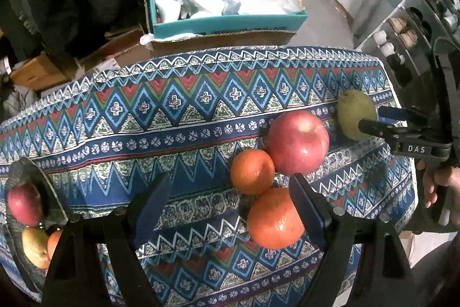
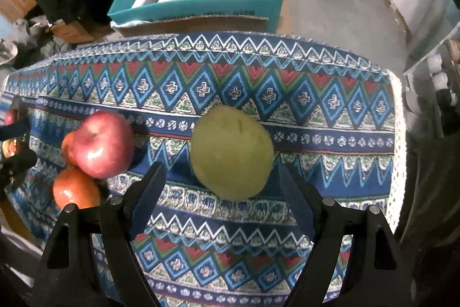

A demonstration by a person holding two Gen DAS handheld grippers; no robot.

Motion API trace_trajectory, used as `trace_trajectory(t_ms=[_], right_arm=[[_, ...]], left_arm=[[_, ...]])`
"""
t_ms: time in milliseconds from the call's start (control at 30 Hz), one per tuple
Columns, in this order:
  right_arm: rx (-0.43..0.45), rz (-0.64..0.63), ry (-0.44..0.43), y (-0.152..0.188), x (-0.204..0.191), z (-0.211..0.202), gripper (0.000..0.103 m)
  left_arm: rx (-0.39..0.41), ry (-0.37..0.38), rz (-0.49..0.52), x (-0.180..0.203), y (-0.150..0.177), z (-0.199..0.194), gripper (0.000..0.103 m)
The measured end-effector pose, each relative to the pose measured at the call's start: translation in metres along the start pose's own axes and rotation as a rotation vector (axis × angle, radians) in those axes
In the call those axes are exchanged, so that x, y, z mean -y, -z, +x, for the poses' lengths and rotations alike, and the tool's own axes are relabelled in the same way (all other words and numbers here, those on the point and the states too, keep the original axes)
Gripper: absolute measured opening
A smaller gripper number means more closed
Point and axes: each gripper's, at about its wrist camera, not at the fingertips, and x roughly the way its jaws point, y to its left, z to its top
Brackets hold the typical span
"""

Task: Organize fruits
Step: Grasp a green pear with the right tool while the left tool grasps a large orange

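Green pear [image 2: 231, 153] is the item under approach: it lies loose on the patterned cloth of the counter [image 2: 316, 117], at the centre of the right wrist view, just ahead of the right gripper [image 2: 221, 197], whose jaws stand wide apart and hold nothing. The pear sits between the lines of the two fingers but beyond their tips; contact is not evident. In my judgement the pick-up step is in hand, and the next move calls for an advance until the fingers flank the pear, then a gentle closing.

Left gripper [image 1: 230, 206] also has its jaws apart and empty. An orange [image 1: 274, 220] lies touching or just before its right finger, lower centre-right of the left wrist view, with a second orange [image 1: 252, 171] and a red apple [image 1: 299, 142] crowded against it. A dark bowl [image 1: 17, 169] at the lower left edge already holds an apple and other fruit.
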Motion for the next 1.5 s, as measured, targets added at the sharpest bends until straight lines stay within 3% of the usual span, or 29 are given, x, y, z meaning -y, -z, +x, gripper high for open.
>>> trace_trajectory(t_ms=[500,567,967,1033,1067,1100,1167,1500], right_arm=[[-0.031,0.003,-0.011,-0.010,0.004,0.043,0.078],[-0.029,0.014,-0.007,-0.012,0.005,0.045,0.073],[-0.003,0.026,-0.018,0.003,-0.003,0.035,0.072],[0.008,0.031,-0.028,0.005,-0.007,0.031,0.072],[0.014,0.035,-0.036,0.006,-0.009,0.028,0.072],[0.020,0.038,-0.044,0.007,-0.009,0.026,0.072],[0.037,0.045,-0.062,0.008,-0.013,0.020,0.072],[0.078,0.045,-0.096,0.019,-0.029,-0.003,0.072]], left_arm=[[-0.062,0.023,-0.008,0.006,-0.003,0.036,0.085],[-0.066,0.026,-0.009,0.007,-0.003,0.039,0.085],[-0.039,0.065,0.022,0.011,0.000,0.049,0.085],[-0.026,0.076,0.036,0.013,0.000,0.048,0.079],[-0.023,0.083,0.045,0.014,0.001,0.048,0.071],[-0.028,0.076,0.052,0.014,0.000,0.050,0.053],[-0.046,0.089,0.068,0.015,0.002,0.055,0.047],[-0.055,0.070,0.095,0.024,0.002,0.065,0.048]])
